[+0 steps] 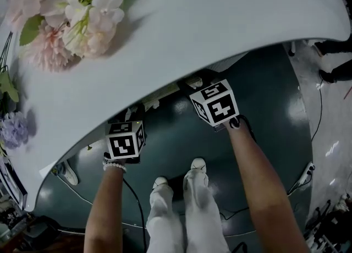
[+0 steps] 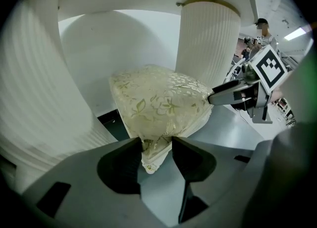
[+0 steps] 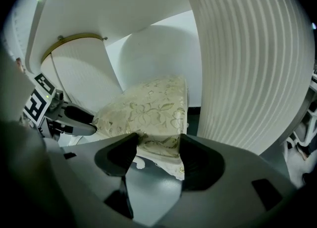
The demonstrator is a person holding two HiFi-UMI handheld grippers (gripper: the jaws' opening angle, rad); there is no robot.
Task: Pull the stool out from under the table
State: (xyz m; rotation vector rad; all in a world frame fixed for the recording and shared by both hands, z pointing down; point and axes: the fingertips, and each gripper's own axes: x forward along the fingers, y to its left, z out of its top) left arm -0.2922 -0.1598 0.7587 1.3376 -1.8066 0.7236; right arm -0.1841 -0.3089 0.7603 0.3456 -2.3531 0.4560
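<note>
The stool's cream, flower-patterned cushion sits under the white table, between its ribbed white legs. My left gripper is shut on the cushion's near corner, and a bit of fabric hangs below the jaws. My right gripper is closed on another corner of the cushion. In the head view only the two marker cubes show, the left and the right. The jaws and the stool are hidden by the tabletop there. Each gripper view shows the other gripper at the cushion's side: the right gripper and the left gripper.
Pink and white flowers lie on the tabletop at the far left. The person's white shoes stand on the dark floor between the arms. Cables and a power strip lie to the right. A wide ribbed leg is close on the right.
</note>
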